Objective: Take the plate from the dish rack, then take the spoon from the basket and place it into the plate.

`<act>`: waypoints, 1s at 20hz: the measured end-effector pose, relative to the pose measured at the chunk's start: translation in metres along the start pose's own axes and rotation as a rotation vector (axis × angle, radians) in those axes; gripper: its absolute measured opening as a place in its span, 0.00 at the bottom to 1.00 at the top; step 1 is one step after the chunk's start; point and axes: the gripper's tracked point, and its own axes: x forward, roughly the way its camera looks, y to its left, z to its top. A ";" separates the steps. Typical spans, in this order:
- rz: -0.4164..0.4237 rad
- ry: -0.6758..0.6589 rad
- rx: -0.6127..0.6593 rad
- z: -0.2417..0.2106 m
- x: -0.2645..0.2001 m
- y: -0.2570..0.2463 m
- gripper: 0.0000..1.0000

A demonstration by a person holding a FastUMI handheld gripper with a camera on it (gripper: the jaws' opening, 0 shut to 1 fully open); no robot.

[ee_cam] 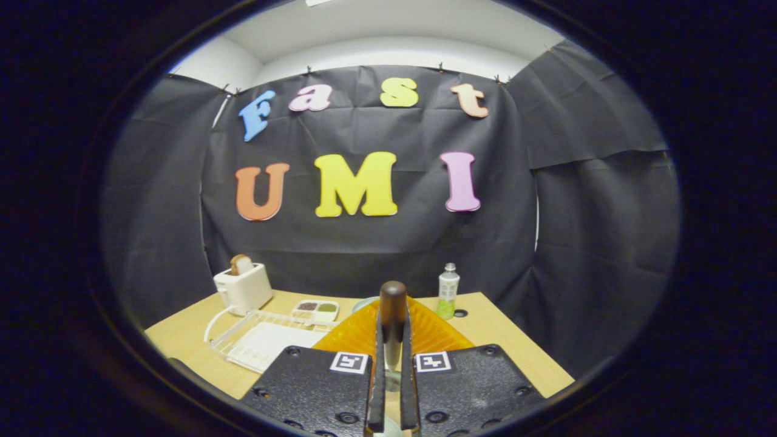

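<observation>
Between the tool's [392,340] pinching fingers, spoon [393,309] above orange plate [434,332].

- Light even, from overhead; white ceiling strip above the cloth wall is the brightest area.
- Wooden table [498,328] evenly lit, shadows soft and faint.
- Black cloth wall takes up light, creases barely readable.
- Strong fisheye bowing: table edges and wall seams curve near the rim, brightness drops off there.
- Gripper [392,340] close to lens, slightly soft; spoon [393,309] handle clamped between the fingers carries a dull highlight.
- Orange plate [358,334] looks saturated, no harsh glare.
</observation>
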 end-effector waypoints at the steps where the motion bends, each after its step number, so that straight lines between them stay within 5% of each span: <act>1: 0.024 0.014 -0.020 -0.016 -0.010 0.017 0.15; 9: 0.088 0.114 -0.089 -0.132 -0.048 0.091 0.16; 20: 0.033 0.168 0.099 -0.171 -0.053 0.058 0.20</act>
